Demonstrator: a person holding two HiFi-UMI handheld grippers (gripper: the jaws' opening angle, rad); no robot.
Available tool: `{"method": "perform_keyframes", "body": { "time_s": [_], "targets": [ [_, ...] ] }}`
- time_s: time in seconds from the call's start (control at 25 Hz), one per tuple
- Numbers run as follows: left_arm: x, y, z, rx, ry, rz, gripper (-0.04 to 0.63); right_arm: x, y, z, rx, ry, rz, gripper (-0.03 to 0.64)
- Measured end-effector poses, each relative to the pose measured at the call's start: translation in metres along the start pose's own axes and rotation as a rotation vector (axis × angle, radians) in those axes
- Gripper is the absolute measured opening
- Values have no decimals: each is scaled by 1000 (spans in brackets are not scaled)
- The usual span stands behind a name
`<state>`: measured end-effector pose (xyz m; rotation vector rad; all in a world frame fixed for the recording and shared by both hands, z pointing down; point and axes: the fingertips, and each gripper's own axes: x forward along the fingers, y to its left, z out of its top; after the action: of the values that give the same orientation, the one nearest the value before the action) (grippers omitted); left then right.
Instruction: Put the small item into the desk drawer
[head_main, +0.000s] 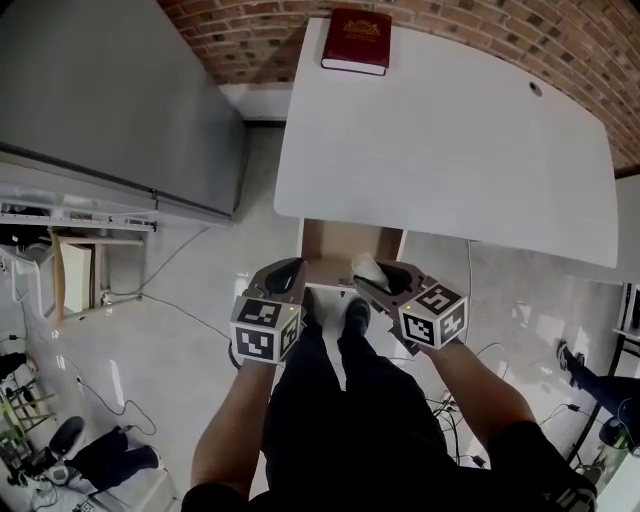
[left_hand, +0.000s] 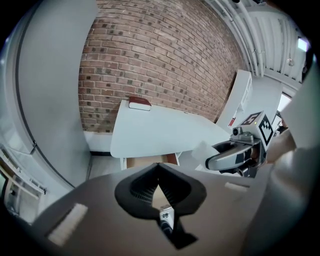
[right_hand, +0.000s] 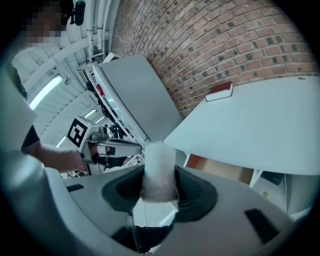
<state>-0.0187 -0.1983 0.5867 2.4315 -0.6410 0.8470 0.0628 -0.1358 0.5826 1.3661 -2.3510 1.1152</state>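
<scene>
R gripper (head_main: 372, 280) is clamped on the small white item (right_hand: 159, 170), nothing else btwn its jaws. Item is a soft-looking wad w/ fuzzy edges, long axis along the jaws, poking out past the tips. In head view it's at lower centre of frame, overlapping the lower-right part of the open drawer (head_main: 335, 245). Tan drawer floor is just above it in frame, under the desk (head_main: 440, 140) near edge. So drawer lies straight ahead of R tips; R hand is nearer. L gripper (left_hand: 159, 170) has tips together, empty, by drawer's lower-left corner.
</scene>
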Motion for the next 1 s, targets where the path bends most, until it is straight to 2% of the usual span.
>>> {"method": "perform_keyframes", "body": {
  "time_s": [0.32, 0.56, 0.76, 1.0],
  "targets": [
    [26, 16, -26, -25, 31, -18, 12, 33, -33, -35, -8, 86, -54, 160],
    [43, 35, -57, -60, 42, -42, 12, 84, -47, -73, -67, 207, -80, 160],
    [72, 47, -82, -46, 64, -55, 12, 115, -62, -93, -86, 239, -81, 160],
    [91, 72, -114, -78, 72, -53, 11, 149, -83, -121, -131, 294, -88, 160]
  ]
}}
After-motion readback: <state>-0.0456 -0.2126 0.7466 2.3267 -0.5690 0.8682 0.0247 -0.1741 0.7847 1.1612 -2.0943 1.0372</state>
